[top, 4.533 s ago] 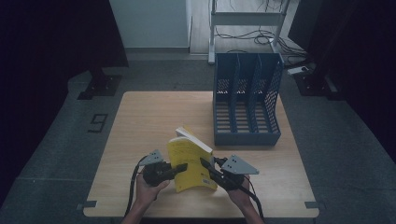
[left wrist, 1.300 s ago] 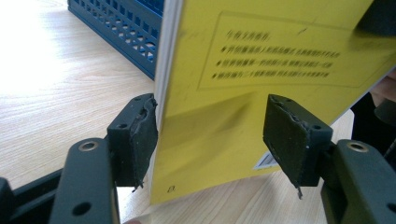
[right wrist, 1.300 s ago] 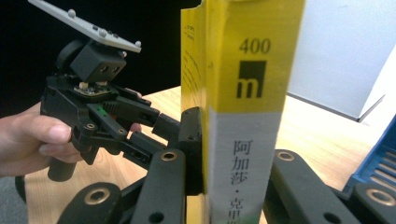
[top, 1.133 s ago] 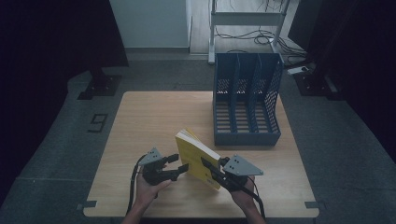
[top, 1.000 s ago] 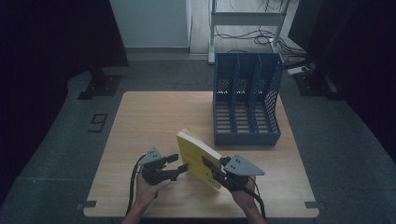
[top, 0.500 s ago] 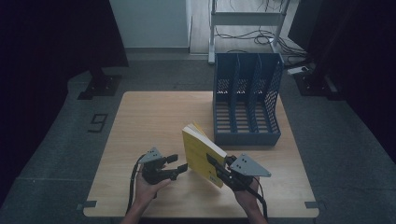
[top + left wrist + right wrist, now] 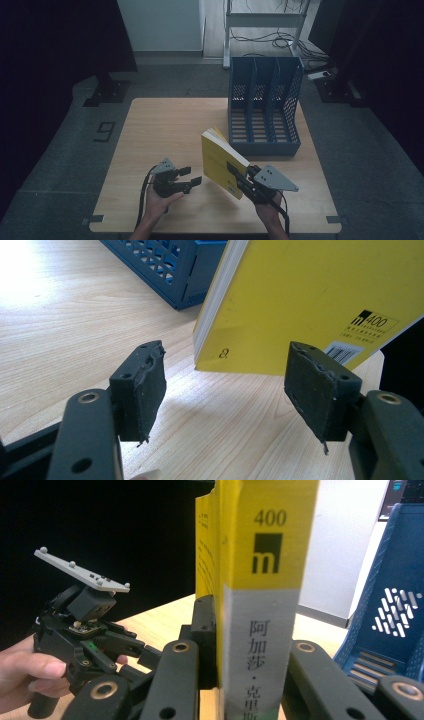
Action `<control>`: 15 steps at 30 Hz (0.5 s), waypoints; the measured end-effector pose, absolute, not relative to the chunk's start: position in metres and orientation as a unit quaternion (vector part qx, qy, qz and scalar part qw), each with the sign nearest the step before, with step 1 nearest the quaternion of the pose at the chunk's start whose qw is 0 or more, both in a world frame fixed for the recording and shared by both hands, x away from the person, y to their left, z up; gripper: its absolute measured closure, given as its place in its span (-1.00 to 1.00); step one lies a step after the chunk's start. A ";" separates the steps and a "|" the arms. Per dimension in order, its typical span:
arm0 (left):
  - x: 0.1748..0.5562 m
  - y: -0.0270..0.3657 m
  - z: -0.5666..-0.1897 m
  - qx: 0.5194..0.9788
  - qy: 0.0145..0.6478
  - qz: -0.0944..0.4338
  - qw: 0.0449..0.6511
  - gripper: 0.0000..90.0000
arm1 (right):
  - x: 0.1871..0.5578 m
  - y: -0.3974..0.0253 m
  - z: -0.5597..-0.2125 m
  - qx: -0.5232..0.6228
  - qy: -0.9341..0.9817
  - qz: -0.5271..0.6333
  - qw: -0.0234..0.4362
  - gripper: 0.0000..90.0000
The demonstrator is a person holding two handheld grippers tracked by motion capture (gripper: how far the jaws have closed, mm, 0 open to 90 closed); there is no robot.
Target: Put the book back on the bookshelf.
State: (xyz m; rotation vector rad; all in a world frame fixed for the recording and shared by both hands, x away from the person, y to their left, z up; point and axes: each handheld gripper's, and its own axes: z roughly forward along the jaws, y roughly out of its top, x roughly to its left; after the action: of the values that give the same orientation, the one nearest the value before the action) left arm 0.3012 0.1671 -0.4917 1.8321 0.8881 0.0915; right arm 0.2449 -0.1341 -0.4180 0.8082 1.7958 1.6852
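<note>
The right gripper (image 7: 239, 176) is clamping the yellow book (image 7: 221, 159) upright near the table's front edge; the blue file rack (image 7: 263, 107) is standing just behind (left gripper (image 7: 191, 177) gaping, empty).

Yellow paperback book (image 7: 220, 161) with black "400" logo, grey lower spine with black Chinese characters, white barcode label, blue perforated file rack (image 7: 264, 105), pale wood-grain worktop (image 7: 165, 130), black tongs (image 7: 227, 390)

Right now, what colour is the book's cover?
Yellow; the book shows it best in the left gripper view.
</note>
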 end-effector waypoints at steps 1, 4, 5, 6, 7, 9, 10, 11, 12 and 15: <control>0.301 0.167 -0.492 0.766 0.371 0.038 0.524 -0.27 | 0.245 -0.135 -0.418 0.300 0.666 0.626 0.273 0.66; 0.302 0.167 -0.492 0.766 0.372 0.037 0.523 -0.27 | 0.244 -0.138 -0.416 0.302 0.662 0.628 0.276 0.66; 0.302 0.167 -0.492 0.766 0.372 0.037 0.523 -0.27 | 0.244 -0.138 -0.416 0.303 0.661 0.628 0.277 0.66; 0.302 0.167 -0.493 0.767 0.373 0.036 0.521 -0.27 | 0.244 -0.139 -0.415 0.304 0.660 0.628 0.278 0.66; 0.302 0.167 -0.493 0.767 0.373 0.036 0.521 -0.27 | 0.244 -0.140 -0.415 0.305 0.659 0.629 0.279 0.66; 0.302 0.166 -0.494 0.768 0.373 0.034 0.519 -0.27 | 0.244 -0.142 -0.414 0.306 0.657 0.630 0.281 0.66; 0.302 0.166 -0.494 0.768 0.373 0.033 0.519 -0.27 | 0.244 -0.143 -0.414 0.306 0.656 0.630 0.281 0.66; 0.302 0.166 -0.494 0.768 0.373 0.033 0.519 -0.28 | 0.244 -0.143 -0.414 0.306 0.656 0.630 0.281 0.66; 0.303 0.166 -0.494 0.769 0.373 0.026 0.518 -0.28 | 0.244 -0.144 -0.413 0.306 0.655 0.631 0.280 0.66; 0.304 0.166 -0.495 0.763 0.373 0.000 0.528 -0.29 | 0.244 -0.145 -0.413 0.307 0.654 0.632 0.280 0.66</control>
State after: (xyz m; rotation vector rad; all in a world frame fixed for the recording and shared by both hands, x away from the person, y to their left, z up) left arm 0.3036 0.1659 -0.4947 1.8221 0.8913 0.0008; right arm 0.2438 -0.1453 -0.4127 0.8226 1.7536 1.6959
